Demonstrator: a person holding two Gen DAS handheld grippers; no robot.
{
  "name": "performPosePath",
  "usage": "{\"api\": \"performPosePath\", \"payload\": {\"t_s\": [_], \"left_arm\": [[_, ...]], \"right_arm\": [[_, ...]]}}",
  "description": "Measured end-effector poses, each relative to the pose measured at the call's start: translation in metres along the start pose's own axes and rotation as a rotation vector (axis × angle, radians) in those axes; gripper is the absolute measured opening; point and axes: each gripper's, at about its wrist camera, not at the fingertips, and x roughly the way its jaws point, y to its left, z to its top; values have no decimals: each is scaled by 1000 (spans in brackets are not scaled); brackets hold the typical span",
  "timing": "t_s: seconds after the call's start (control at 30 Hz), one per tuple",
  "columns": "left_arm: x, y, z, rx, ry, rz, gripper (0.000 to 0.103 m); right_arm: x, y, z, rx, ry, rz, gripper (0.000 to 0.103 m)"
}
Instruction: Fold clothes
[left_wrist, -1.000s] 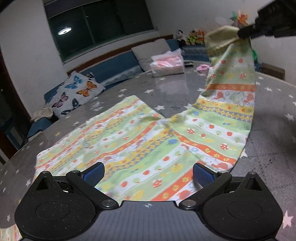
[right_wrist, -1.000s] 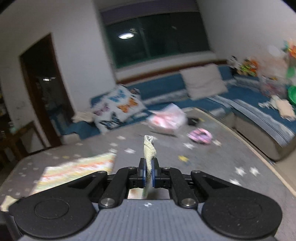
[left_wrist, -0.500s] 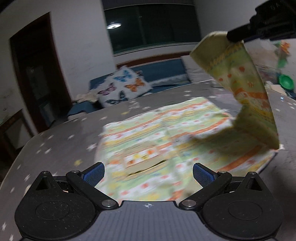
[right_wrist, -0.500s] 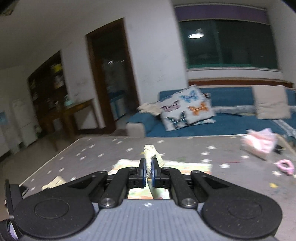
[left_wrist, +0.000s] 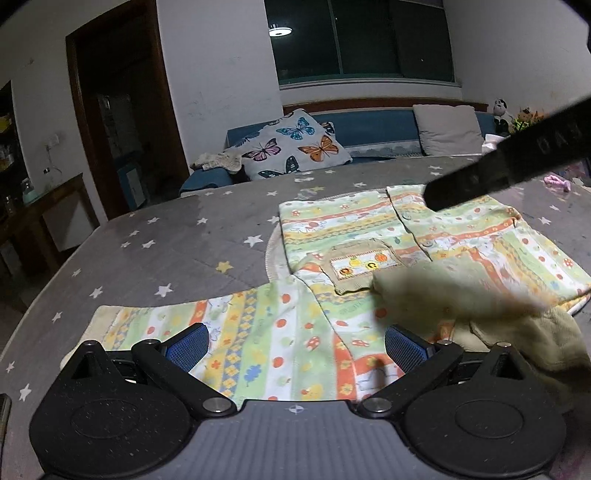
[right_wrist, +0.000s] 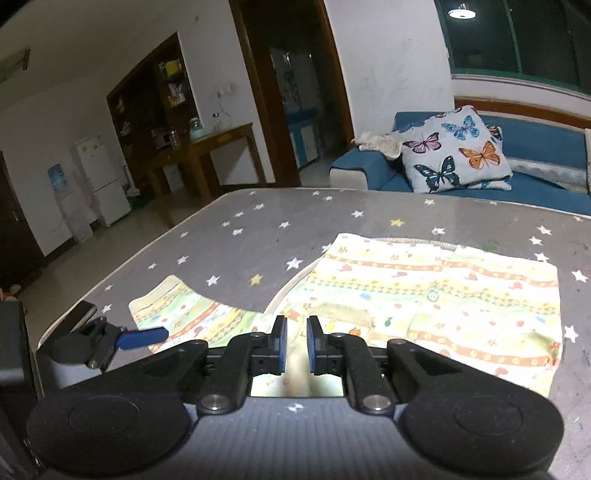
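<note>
Patterned shirt (left_wrist: 369, 236) lies spread on the gray star-print table (left_wrist: 177, 251), one sleeve (left_wrist: 236, 328) stretched toward the left, the other sleeve folded back across the front. Left gripper (left_wrist: 293, 341) hovers low over the near sleeve w/ jaws spread wide, nothing between the blue pads (left_wrist: 186, 341). Left-wrist view alone shows the chest pocket (left_wrist: 364, 264) w/ small fruit pics, a button (left_wrist: 427, 244) on the placket, and the blurred tan cuff (left_wrist: 443, 295) of the folded sleeve dropping onto the shirt front; the right gripper's black finger crosses the top right there, embossed letters on it too blurred to read. Right-wrist view alone shows the right gripper (right_wrist: 294, 345) w/ jaws parted by a narrow gap, holding nothing; pale cloth sits below the gap, apart from the pads. It also shows the left gripper's blue pad (right_wrist: 142, 335) from the side, over the sleeve end, plus a dark phone-like slab (right_wrist: 79, 312) at the table edge, a fridge (right_wrist: 99, 177) and a water dispenser (right_wrist: 61, 192) in the far room. Both views catch the butterfly pillow (left_wrist: 291, 147) on the blue sofa (right_wrist: 369, 173). No readable brand or label anywhere.
</note>
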Motion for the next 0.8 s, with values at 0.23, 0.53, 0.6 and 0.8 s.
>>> {"api": "performPosePath", "payload": {"t_s": [0.23, 0.53, 0.6, 0.8], "left_arm": [[-3, 1, 11, -25, -19, -58, 101], [28, -25, 22, -13, 48, -195, 69], [35, -27, 24, -17, 68, -206, 69], [51, -29, 25, -45, 119, -256, 56]], "right_arm": [[-36, -41, -17, -36, 48, -128, 11], [-52, -106, -80, 79, 165, -280, 11], [-54, -111, -85, 98, 166, -270, 11], [-55, -111, -71, 68, 128, -261, 12]]}}
